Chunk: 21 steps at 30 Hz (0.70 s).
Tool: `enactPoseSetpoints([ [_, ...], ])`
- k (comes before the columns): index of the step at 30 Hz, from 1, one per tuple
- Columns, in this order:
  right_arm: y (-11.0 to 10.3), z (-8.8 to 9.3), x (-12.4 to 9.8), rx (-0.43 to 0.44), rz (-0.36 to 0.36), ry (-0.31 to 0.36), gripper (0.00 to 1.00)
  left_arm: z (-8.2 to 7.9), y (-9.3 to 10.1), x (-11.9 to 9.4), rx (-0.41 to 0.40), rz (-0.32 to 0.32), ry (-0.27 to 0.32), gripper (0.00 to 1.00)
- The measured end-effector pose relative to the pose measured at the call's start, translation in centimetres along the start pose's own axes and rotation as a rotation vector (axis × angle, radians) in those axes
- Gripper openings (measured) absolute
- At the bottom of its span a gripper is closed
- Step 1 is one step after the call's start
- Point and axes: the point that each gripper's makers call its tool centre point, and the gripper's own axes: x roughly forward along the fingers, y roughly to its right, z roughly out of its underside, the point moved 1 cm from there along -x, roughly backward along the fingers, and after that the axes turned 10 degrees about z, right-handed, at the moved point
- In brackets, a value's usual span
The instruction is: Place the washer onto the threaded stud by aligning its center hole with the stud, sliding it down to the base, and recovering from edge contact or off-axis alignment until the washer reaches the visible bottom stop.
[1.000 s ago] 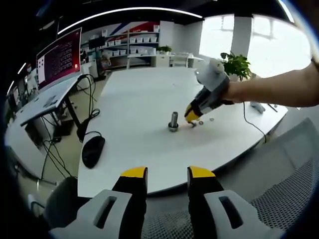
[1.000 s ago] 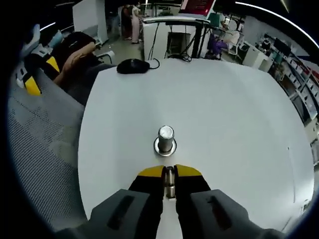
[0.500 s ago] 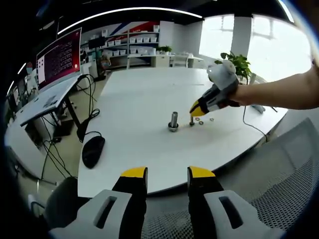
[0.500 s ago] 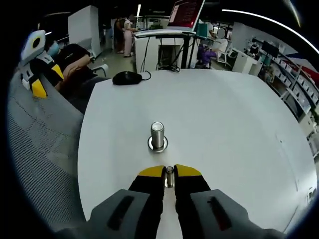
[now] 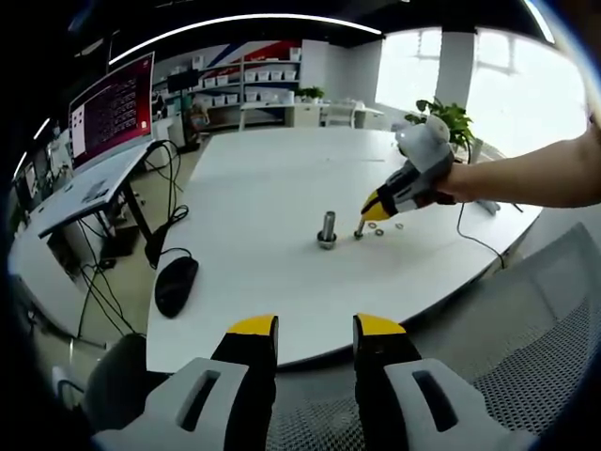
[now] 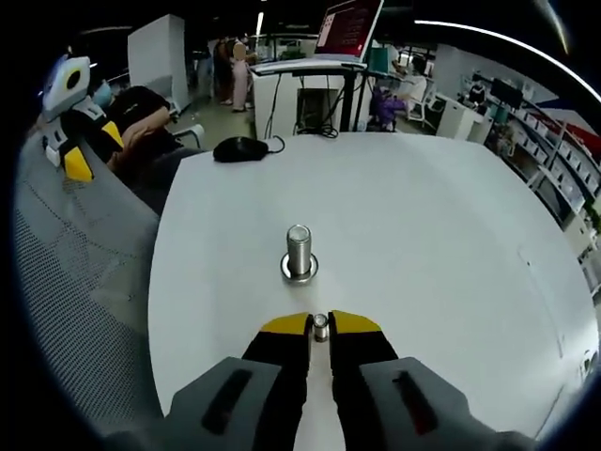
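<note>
In the left gripper view, my left claw (image 5: 315, 329) hangs off the near edge of the white desk (image 5: 254, 188), open and holding nothing. Out on the desk stands the stud (image 5: 327, 228), straight up. My right claw (image 5: 368, 209) is just beside it, tips pointing down. A few spare washers (image 5: 385, 228) lie on the desk near those tips. A black mouse (image 5: 176, 285) sits well apart, by the edge.

In the right gripper view, my right claw (image 6: 320, 327) pinches the washer (image 6: 320, 326) on its edge between its yellow tips. The stud (image 6: 299, 252) is straight ahead, near but not touching.

I think the good way now is to lift the washer over the top of the stud, turn it flat, and line up the hole. If the rim bumps the top, I should wiggle it a little, not push hard.
</note>
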Motion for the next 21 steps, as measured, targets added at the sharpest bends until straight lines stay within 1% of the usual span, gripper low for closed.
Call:
enactPoseSetpoints([
  [1, 0.0, 0.1, 0.0, -0.006, -0.003, -0.002, 0.12, 0.0, 0.0, 0.0, -0.001, -0.001, 0.001, 0.30],
  [2, 0.1, 0.1, 0.1, -0.004, -0.001, -0.006, 0.16, 0.0, 0.0, 0.0, -0.001, -0.001, 0.001, 0.30],
  [4, 0.2, 0.1, -0.1, 0.013, -0.002, -0.015, 0.21, 0.0, 0.0, 0.0, -0.002, -0.002, 0.002, 0.30],
  [7, 0.7, 0.7, -0.5, 0.008, 0.003, -0.029, 0.21, 0.0, 0.0, 0.0, 0.000, 0.000, 0.000, 0.30],
  [9, 0.6, 1.3, -0.8, 0.005, -0.008, -0.049, 0.22, 0.0, 0.0, 0.0, 0.002, 0.001, -0.002, 0.30],
  [12, 0.8, 2.1, -1.2, -0.001, -0.006, -0.062, 0.24, 0.0, 0.0, 0.0, 0.001, 0.001, -0.001, 0.30],
  [18, 1.8, 4.3, -2.5, -0.004, 0.012, -0.116, 0.26, -0.1, 0.1, 0.0, 0.001, 0.002, 0.001, 0.30],
  [21, 2.2, 5.8, -3.1, -0.011, 0.013, -0.166, 0.26, 0.0, 0.1, 0.0, 0.003, 0.003, -0.001, 0.30],
])
